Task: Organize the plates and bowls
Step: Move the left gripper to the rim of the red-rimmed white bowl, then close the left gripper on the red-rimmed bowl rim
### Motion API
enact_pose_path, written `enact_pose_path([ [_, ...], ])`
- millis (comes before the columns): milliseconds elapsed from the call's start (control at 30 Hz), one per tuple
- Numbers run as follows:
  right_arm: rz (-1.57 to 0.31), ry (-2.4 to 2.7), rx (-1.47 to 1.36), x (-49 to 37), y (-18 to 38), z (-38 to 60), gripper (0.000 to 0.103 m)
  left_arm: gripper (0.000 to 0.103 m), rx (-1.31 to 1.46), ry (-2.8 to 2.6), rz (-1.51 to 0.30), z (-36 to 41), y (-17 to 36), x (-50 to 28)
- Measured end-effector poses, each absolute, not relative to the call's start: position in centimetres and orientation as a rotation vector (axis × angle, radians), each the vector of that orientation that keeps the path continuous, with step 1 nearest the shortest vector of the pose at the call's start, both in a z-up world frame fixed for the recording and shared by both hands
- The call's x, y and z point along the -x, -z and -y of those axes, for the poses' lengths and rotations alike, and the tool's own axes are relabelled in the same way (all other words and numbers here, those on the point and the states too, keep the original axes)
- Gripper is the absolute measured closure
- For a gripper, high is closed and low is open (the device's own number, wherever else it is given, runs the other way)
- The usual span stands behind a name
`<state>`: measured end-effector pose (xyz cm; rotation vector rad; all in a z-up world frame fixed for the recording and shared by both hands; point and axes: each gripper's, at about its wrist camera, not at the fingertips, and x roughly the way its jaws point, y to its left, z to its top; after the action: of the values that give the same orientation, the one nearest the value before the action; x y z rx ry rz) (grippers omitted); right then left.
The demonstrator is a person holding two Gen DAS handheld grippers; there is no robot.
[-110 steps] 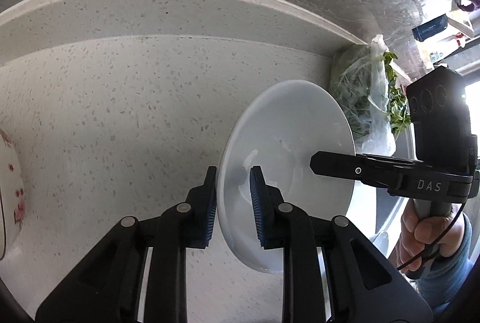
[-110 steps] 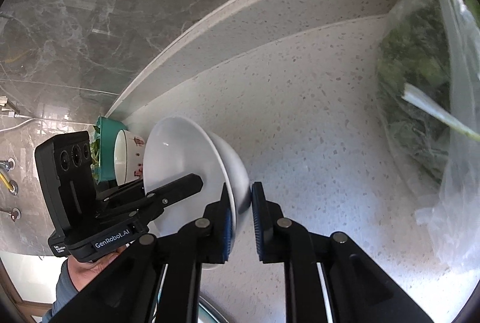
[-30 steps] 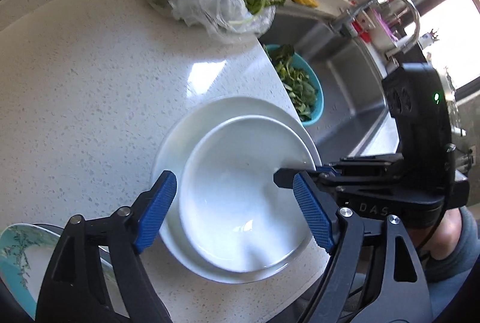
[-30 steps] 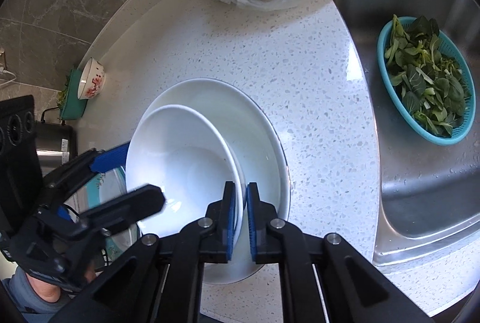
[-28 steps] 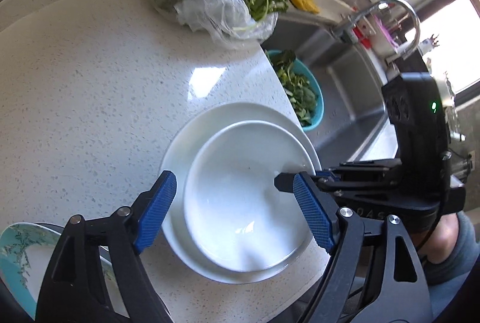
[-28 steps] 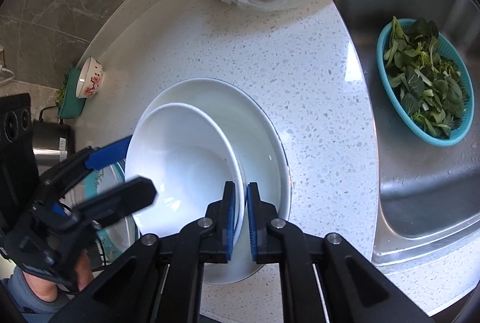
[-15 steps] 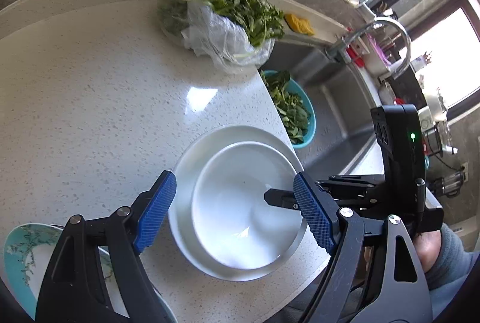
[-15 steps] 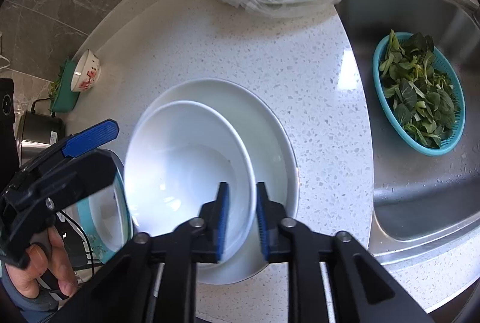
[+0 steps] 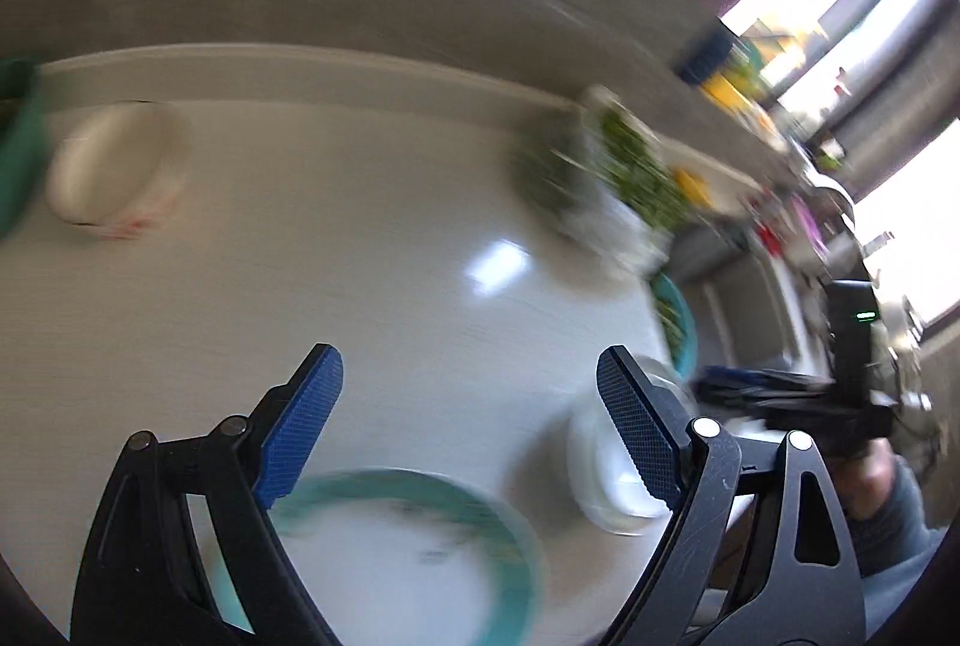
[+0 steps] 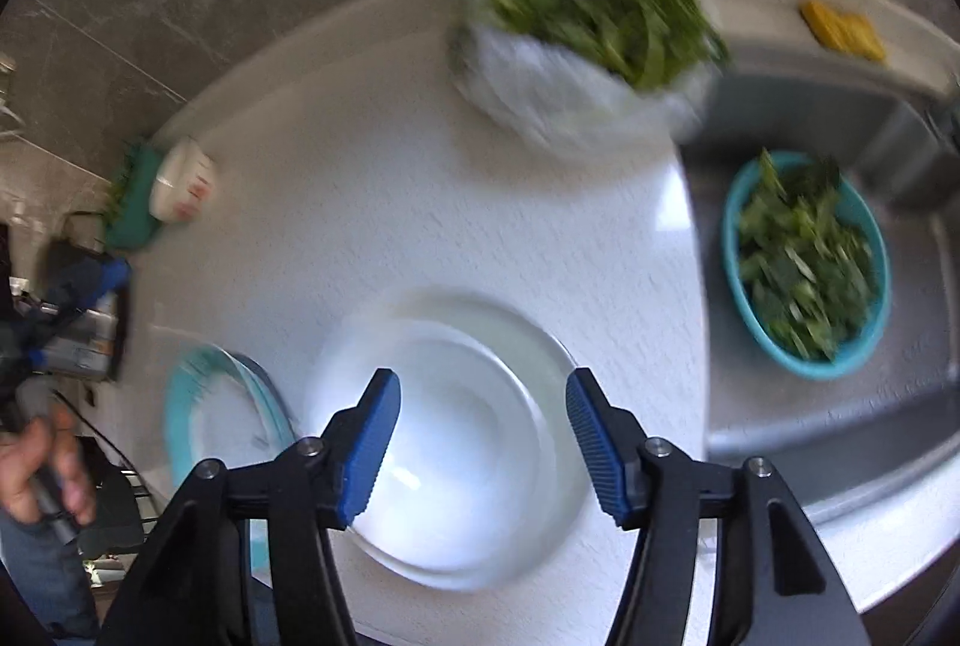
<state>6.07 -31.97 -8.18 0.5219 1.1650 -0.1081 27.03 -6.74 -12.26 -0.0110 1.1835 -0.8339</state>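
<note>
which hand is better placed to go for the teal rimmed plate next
Left. The open left tool hangs just above the teal-rimmed patterned plate, with nothing between its jaws. The right tool, jaws just opened, sits over the stacked white bowl, beside that plate.

Two plain white bowls (image 10: 474, 442) nest on a pale speckled surface (image 10: 420, 202), beside a white plate (image 10: 222, 424) with a teal rim. The fingers (image 10: 369, 442) carry blue ribbed pads on black frames. Dark green leaves fill a turquoise basket (image 10: 804, 262), and a small white bowl (image 10: 180, 187) bears red markings.
</note>
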Motion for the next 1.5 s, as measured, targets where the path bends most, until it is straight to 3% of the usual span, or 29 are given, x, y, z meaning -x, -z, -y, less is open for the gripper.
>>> enact_pose_path([
  [133, -1.076, -0.026, -0.567, -10.9, 5.8, 30.8, 0.025, 0.016, 0.022, 0.661, -1.143, 0.2, 12.7, -32.8],
  [367, -1.029, -0.314, -0.653, -24.5, 5.7, 24.3, 0.027, 0.016, 0.046, 0.44, -1.118, -7.1, 15.8, -41.5],
  [600, -1.146, -0.409, -0.559, -36.0, 9.3, 14.8, 0.031, 0.016, 0.108, 0.378, -1.168, -9.2, 19.6, -46.9],
  [767, -1.24, -0.396, -0.555, -39.6, 13.0, 12.5, 0.032, 0.02, 0.099, 0.379, -1.233, -9.4, 22.4, -49.6],
  [900, -1.286, -0.392, -0.551, -40.2, 15.1, 11.7, 0.033, 0.042, 0.104, 0.396, -1.267, -9.1, 24.0, -51.2],
  [1167, -1.324, -0.393, -0.522, -41.3, 16.7, 10.2, 0.043, 0.06, 0.106, 0.425, -1.287, -8.9, 25.3, -52.8],
  [1333, -1.342, -0.393, -0.52, -41.8, 17.4, 9.8, 0.058, 0.075, 0.107, 0.457, -1.292, -9.4, 25.7, -53.4],
  [1400, -1.35, -0.395, -0.518, -41.9, 17.7, 9.6, 0.074, 0.081, 0.108, 0.469, -1.296, -9.3, 25.9, -53.5],
  [1500, -1.351, -0.396, -0.516, -42.1, 17.9, 9.3, 0.078, 0.084, 0.113, 0.486, -1.305, -9.4, 26.2, -53.6],
])
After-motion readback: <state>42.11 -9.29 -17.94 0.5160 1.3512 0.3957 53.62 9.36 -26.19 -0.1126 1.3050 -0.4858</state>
